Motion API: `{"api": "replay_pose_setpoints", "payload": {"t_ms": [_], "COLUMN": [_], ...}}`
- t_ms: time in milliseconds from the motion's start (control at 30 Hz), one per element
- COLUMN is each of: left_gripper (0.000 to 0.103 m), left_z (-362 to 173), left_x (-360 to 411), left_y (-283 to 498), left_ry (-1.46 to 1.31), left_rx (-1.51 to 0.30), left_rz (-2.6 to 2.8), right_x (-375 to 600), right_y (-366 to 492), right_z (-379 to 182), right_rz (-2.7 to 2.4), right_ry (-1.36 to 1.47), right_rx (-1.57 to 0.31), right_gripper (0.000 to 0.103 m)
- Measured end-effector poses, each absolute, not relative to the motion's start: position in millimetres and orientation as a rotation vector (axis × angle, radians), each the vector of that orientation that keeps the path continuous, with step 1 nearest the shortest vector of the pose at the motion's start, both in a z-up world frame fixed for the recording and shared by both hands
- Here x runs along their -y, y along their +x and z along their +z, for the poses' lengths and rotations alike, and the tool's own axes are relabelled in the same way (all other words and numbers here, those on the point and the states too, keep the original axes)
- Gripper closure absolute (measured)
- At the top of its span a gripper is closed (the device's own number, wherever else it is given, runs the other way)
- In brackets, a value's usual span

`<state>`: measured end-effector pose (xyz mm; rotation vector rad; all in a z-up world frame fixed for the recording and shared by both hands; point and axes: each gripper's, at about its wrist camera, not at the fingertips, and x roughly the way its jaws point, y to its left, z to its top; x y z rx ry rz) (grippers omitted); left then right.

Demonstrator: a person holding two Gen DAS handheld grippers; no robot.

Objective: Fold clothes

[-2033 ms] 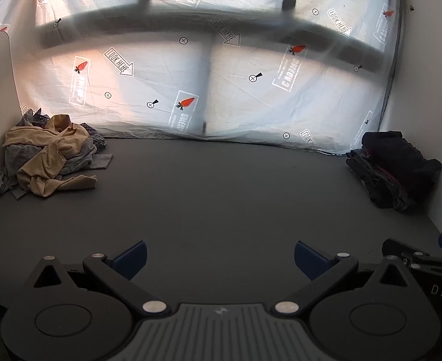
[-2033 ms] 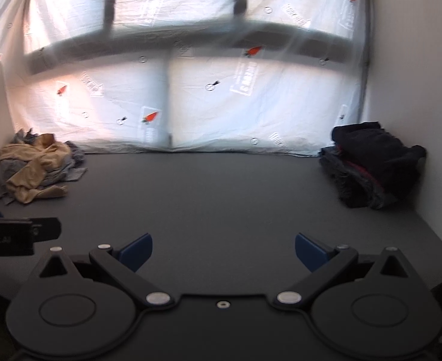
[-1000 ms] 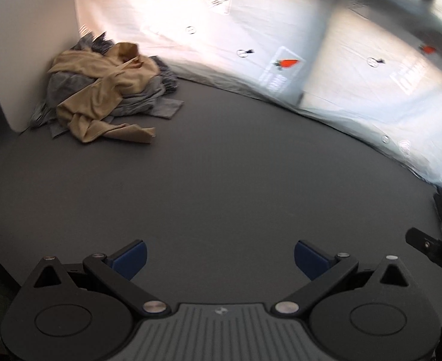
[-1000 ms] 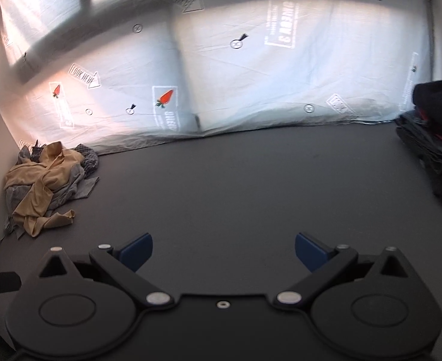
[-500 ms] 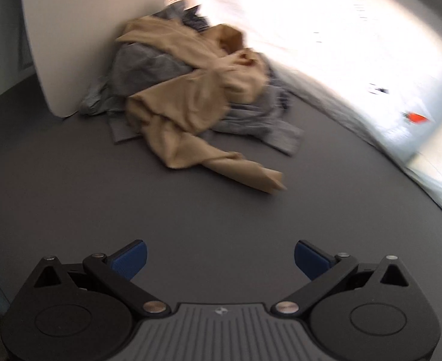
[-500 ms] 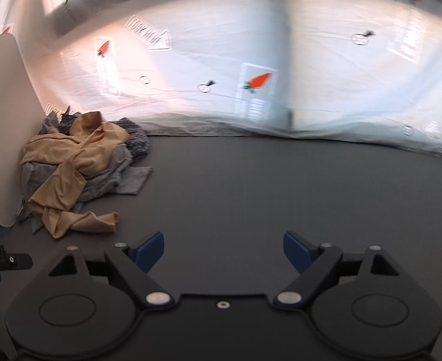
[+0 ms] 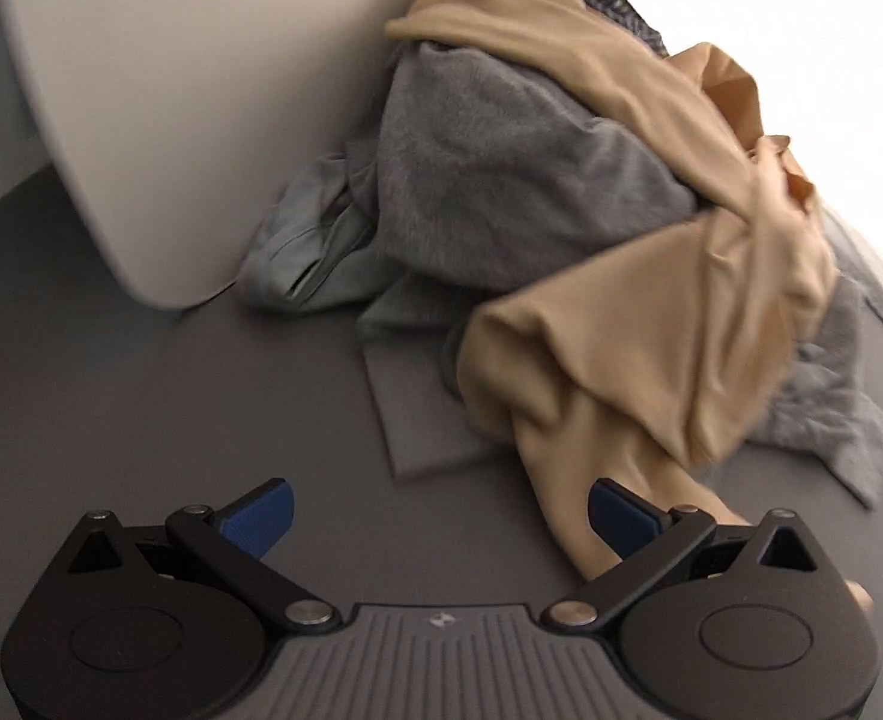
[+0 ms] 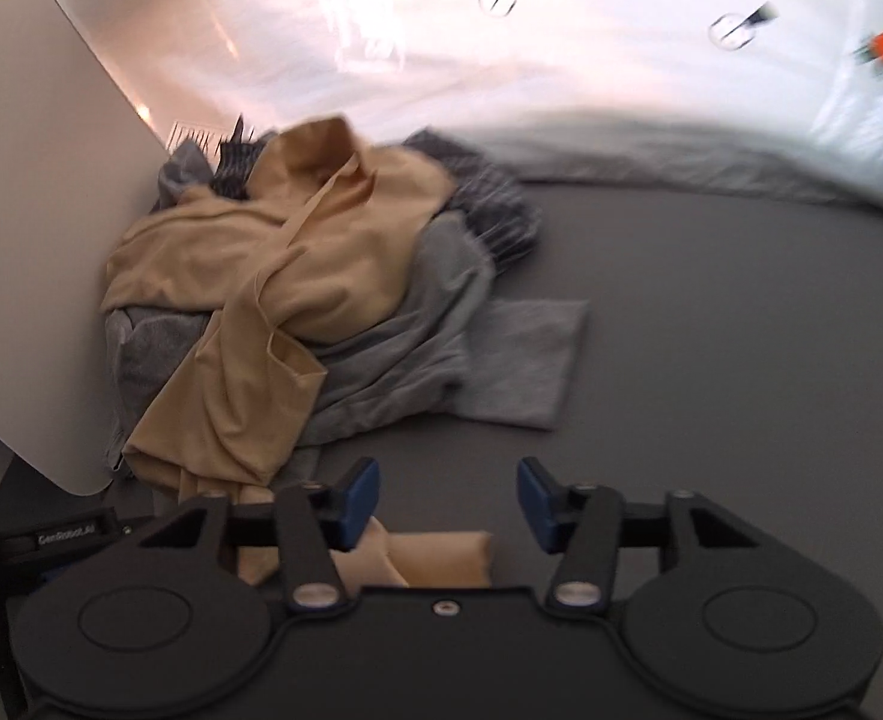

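Pick-up step. Left gripper (image 7: 438,515) jaws spread, empty; crumpled tan jersey garment (image 7: 669,324) trails beside its right jaw, atop grey knit clothes (image 7: 501,174). Right gripper (image 8: 447,501) jaws spread over the tan sleeve end on the dark grey table (image 8: 741,330). Next, probably: close on tan cloth, lift clear of the heap.

From the left hand-held gripper (image 7: 441,516) we have bare counter (image 7: 141,408) from 9 to 11 o'clock; the white board (image 7: 201,90) blocks 11, and the clothes pile (image 7: 561,210) fills 12 to 2. From the right hand-held gripper (image 8: 447,501) we find open counter (image 8: 741,330) from 12 to 3, the pile (image 8: 321,300) at 10 to 11
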<state>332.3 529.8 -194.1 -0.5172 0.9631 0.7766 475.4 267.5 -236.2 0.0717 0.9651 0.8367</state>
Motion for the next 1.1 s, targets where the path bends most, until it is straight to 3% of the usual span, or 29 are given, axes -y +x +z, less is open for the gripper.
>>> {"api": "replay_pose_setpoints", "payload": {"t_ms": [100,167,267,333,567,733,867,1100], "left_gripper": [0.000,0.000,0.000,0.000,0.000,0.000,0.000,0.000], "left_z": [-211.8,-220.9,-226.4,-229.4,-237.5,-246.7,-251.3,-233.7], "left_x": [-553.6,-563.8,-567.4,-566.3,-564.0,-560.8,-555.9,-516.8], "left_y": [343.9,347.8,353.5,353.8,346.2,340.4,333.8,324.2], "left_ry": [-0.539,-0.570,-0.544,-0.513,-0.496,-0.496,-0.503,-0.556], "left_rx": [-0.992,-1.013,-1.036,-1.035,-1.019,-1.014,-1.010,-1.064], "left_rz": [0.765,0.734,0.700,0.681,0.669,0.676,0.691,0.725], "right_x": [-303.1,-321.3,-341.7,-351.8,-377.8,-388.7,-368.5,-277.0], "right_y": [484.1,485.8,486.0,485.8,485.2,486.2,483.5,465.1], "right_z": [-254.0,-260.6,-266.9,-271.8,-271.8,-271.5,-258.8,-213.0], "right_rz": [0.910,0.957,0.995,0.998,1.061,1.026,0.966,0.814], "right_ry": [0.116,0.148,0.180,0.192,0.209,0.181,0.188,0.091], "right_rx": [-0.994,-0.999,-1.002,-1.008,-0.971,-1.006,-0.988,-0.765], "right_gripper": [0.080,0.081,0.078,0.059,0.060,0.099,0.100,0.101]}}
